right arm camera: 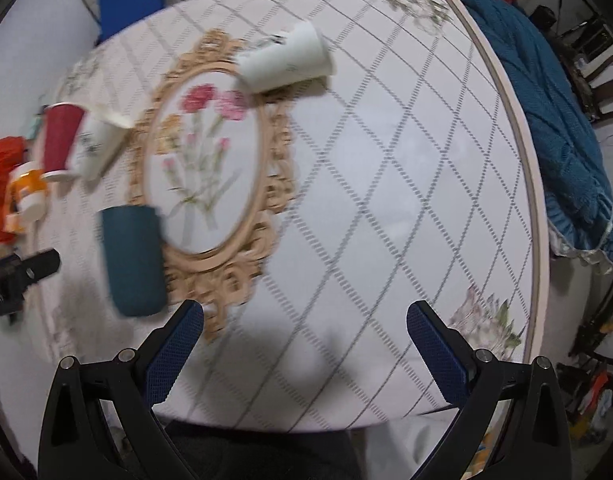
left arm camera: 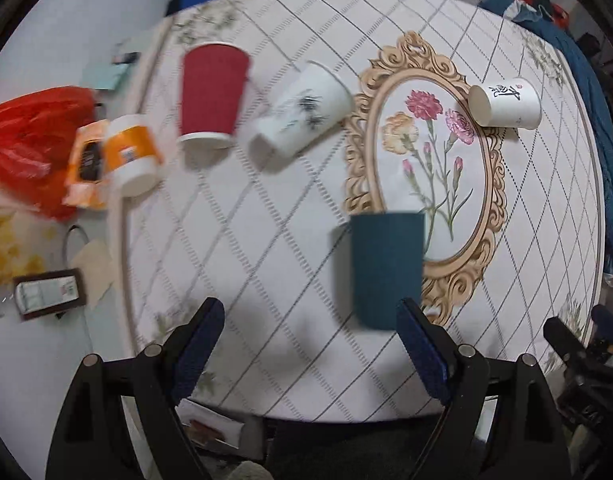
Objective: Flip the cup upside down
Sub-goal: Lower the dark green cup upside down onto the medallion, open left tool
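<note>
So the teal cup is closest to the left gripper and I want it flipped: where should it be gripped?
Grip the teal cup across its mid-wall, jaws either side. It looks upright, so come in level from the near side with the open left gripper, which leaves room to roll the wrist over. Blur hides its rim.

The table [left arm camera: 290, 216] holds 5 cups: 1 red [left arm camera: 213, 96], 1 teal [left arm camera: 386, 268], 2 white [left arm camera: 302, 110] [left arm camera: 506, 103], 1 orange-banded [left arm camera: 132, 154].

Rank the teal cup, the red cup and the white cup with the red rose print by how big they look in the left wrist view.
1. teal cup, though it sits nearest the camera
2. red cup
3. white cup with the red rose print, farthest away, so true size is unsure
</note>
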The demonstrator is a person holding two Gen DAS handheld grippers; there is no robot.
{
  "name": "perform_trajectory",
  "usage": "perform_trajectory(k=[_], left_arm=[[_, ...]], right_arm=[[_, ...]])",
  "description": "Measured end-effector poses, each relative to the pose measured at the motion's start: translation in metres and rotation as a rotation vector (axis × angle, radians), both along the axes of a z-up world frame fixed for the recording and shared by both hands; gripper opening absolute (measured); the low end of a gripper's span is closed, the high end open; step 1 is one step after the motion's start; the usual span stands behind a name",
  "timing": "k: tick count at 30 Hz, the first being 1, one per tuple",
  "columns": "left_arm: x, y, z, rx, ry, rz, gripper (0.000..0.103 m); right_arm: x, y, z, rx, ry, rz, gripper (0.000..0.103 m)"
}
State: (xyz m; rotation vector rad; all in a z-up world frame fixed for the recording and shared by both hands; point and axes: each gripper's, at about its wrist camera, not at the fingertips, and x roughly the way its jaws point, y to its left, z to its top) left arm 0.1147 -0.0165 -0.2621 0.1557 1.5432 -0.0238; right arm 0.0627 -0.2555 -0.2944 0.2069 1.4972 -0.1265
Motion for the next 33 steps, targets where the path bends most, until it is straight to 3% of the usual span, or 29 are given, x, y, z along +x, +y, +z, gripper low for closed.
perform_trajectory(k=[6, 10, 16, 18, 20, 24, 25, 27, 28, 33], left_arm=[[-0.035, 0.025, 0.024, -0.006, -0.066, -0.020, 0.087], [-0.043, 0.039, 0.025, -0.025, -0.079, -0.022, 0.087], [-0.048, 0.065, 0.023, -0.027, -0.104, 0.043, 0.087], [-0.047, 0.074, 0.013, -0.010, -0.108, 0.076, 0.101], [-0.045, 0.087, 0.001, -0.011, -0.094, 0.123, 0.101], [-0.047, 0.104, -0.023, 0.008, -0.090, 0.201, 0.101], [-0.047, 0.107, -0.031, 0.021, -0.072, 0.220, 0.101], [-0.050, 0.112, -0.046, 0.024, -0.039, 0.254, 0.101], [-0.052, 0.114, -0.054, 0.035, -0.026, 0.278, 0.101], [-0.061, 0.122, -0.088, 0.035, 0.041, 0.396, 0.101]], right_arm=[[-0.019, 0.044, 0.046, 0.041, -0.054, 0.043, 0.103], [-0.030, 0.067, 0.064, 0.050, -0.084, 0.063, 0.103], [-0.030, 0.097, 0.066, 0.075, -0.067, 0.106, 0.103], [-0.025, 0.105, 0.063, 0.064, -0.057, 0.148, 0.103], [-0.015, 0.116, 0.059, 0.023, -0.053, 0.257, 0.103], [0.002, 0.147, 0.050, -0.161, -0.073, 0.630, 0.103], [0.004, 0.162, 0.044, -0.259, -0.093, 0.805, 0.103], [0.002, 0.180, 0.032, -0.403, -0.108, 1.048, 0.103], [-0.002, 0.191, 0.022, -0.505, -0.125, 1.233, 0.103], [-0.040, 0.203, -0.023, -0.798, -0.219, 1.953, 0.103]])
